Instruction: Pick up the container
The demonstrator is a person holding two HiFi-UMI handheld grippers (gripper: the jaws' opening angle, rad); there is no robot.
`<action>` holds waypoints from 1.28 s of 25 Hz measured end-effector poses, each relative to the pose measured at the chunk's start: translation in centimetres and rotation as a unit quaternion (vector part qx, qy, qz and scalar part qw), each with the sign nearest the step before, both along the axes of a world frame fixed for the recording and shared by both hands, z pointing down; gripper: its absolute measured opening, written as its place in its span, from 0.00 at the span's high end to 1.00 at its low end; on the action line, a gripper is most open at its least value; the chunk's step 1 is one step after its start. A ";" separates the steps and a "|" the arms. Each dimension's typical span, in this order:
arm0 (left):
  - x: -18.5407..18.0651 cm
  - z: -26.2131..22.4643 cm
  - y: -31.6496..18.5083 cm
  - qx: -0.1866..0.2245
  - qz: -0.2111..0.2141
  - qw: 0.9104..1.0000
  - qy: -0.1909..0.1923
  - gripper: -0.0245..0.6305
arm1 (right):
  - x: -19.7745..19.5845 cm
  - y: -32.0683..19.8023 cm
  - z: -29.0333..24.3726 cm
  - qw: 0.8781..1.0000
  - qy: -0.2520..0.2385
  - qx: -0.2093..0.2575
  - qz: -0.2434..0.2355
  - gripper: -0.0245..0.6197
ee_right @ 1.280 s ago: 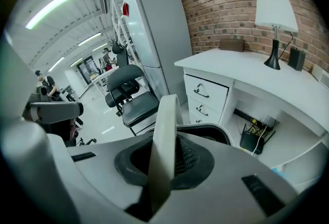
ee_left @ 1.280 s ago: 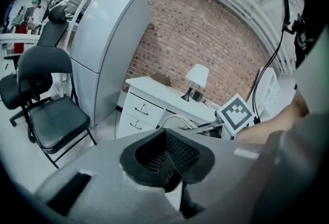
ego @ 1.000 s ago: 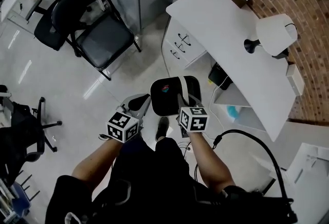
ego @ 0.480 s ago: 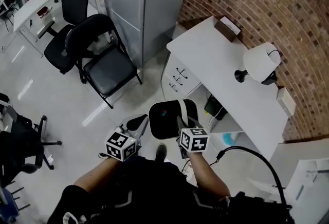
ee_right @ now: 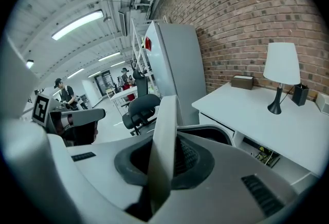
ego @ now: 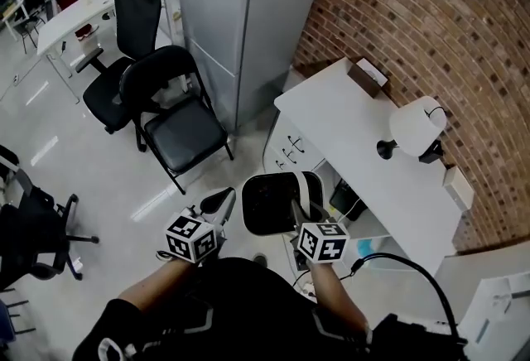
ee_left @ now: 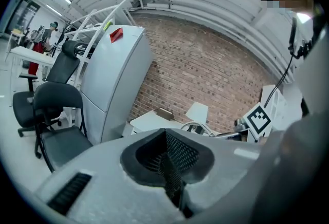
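The right hand-held gripper point(ego: 296, 215) stayed clamped narrowly on the white band point(ee_right: 163, 135) of the round black container point(ego: 267, 204). The container hung clear of the floor point(ego: 99, 161) in front of the long white bench point(ego: 364, 144), higher than a second earlier. The left hand-held gripper point(ego: 217, 204), jaws pressed together and empty, had risen alongside, on the container's side away from the bench.

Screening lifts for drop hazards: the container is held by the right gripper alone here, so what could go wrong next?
1. The right gripper pinches only the thin white handle, so the container could swing or slip out.
2. The left gripper is shut and apart from it, giving no support.
3. The white desk stands close at the right; a swing might strike its edge.
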State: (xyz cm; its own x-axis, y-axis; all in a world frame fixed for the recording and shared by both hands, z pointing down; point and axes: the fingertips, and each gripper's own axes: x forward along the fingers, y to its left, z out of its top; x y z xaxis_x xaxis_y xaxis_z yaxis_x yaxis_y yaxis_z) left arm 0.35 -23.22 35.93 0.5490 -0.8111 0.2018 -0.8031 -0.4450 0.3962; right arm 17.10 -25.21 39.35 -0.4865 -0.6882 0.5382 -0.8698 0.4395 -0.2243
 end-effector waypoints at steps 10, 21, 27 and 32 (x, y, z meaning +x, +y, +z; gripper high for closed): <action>-1.9 -3.6 0.5 0.054 -0.022 0.998 -0.033 0.95 | -0.6 1.0 -3.2 1.000 0.000 0.024 -0.009 0.91; -1.5 -5.4 1.8 0.072 -0.027 0.996 -0.040 0.95 | -1.0 1.7 -4.9 0.999 0.000 0.036 -0.016 0.91; -1.0 -5.1 1.9 0.070 -0.025 0.996 -0.047 0.95 | -1.1 1.8 -4.8 0.999 -0.001 0.035 -0.021 0.91; -1.4 -4.7 1.7 0.061 -0.031 0.997 -0.048 0.95 | -1.3 1.6 -4.8 0.999 -0.001 0.034 -0.025 0.91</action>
State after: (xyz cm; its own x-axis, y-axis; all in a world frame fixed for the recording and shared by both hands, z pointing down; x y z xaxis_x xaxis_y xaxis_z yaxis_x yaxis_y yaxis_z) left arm -1.01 -21.55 31.20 0.4805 -0.8644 0.1482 -0.8617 -0.4339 0.2629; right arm 15.76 -23.64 34.51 -0.5234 -0.6978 0.4891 -0.8453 0.4976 -0.1946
